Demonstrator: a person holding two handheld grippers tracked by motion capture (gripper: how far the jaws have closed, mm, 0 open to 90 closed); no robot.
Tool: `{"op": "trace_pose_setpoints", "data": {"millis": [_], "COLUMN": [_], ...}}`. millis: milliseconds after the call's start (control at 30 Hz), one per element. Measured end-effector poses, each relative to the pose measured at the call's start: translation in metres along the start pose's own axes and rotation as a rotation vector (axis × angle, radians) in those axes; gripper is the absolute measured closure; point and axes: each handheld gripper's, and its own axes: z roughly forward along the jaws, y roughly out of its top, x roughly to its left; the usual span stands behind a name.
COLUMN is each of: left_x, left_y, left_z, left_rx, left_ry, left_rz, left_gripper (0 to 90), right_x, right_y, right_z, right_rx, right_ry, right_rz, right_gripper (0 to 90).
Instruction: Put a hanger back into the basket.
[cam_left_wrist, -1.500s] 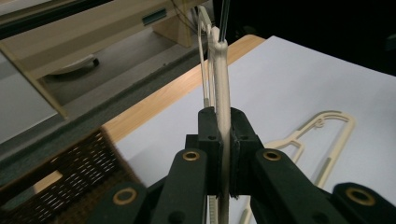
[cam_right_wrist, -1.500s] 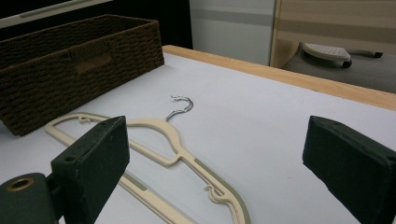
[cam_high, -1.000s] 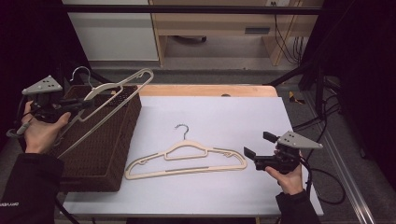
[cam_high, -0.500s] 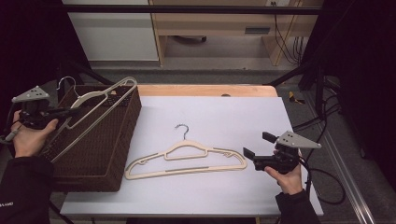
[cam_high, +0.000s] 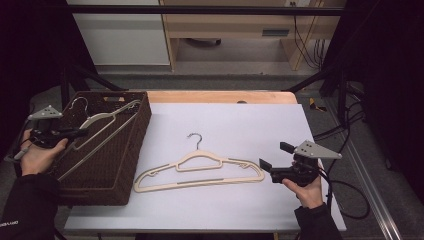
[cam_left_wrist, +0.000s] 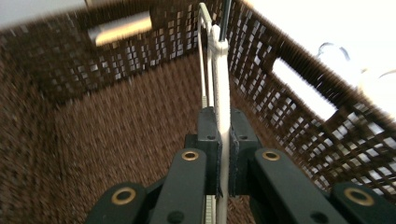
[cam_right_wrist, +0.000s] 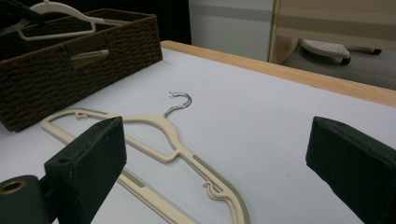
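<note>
With the cream hanger (cam_left_wrist: 221, 93) pinched edge-on in the left gripper (cam_left_wrist: 219, 140) over the wicker basket (cam_high: 131, 150), it is best lowered flat before release, while the right gripper (cam_right_wrist: 219, 154) is held spread near the second hanger (cam_high: 200, 170).

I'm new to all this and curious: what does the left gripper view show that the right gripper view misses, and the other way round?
Left gripper view alone: the left tongs pinched shut on a cream hanger, seen edge-on, with the basket's woven floor below.

Right gripper view alone: the right tongs standing open, and a second hanger lying flat on the white table, its metal hook pointing away.

Both: the brown wicker basket and the held hanger.
</note>
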Motion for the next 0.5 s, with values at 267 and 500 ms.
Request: {"op": "trace_pose_setpoints", "data": {"millis": [267,500], "left_x": [0.009,0.018], "left_y": [-0.02,-0.03], "left_z": [0.014,0.017], "left_rx": [0.037,0.11], "left_ry": [0.003,0.077], "left_rz": [-0.068,-0.14], "left_gripper": [85.4,80.3], "right_x": [0.001,0.001], "right_y": [0.0,-0.001], "right_z": [0.002,0.003], "right_rx": [0.008,0.008], "right_ry": [0.001,0.003], "right_rz": [-0.002,-0.011], "right_gripper": [5.4,5.4]}}
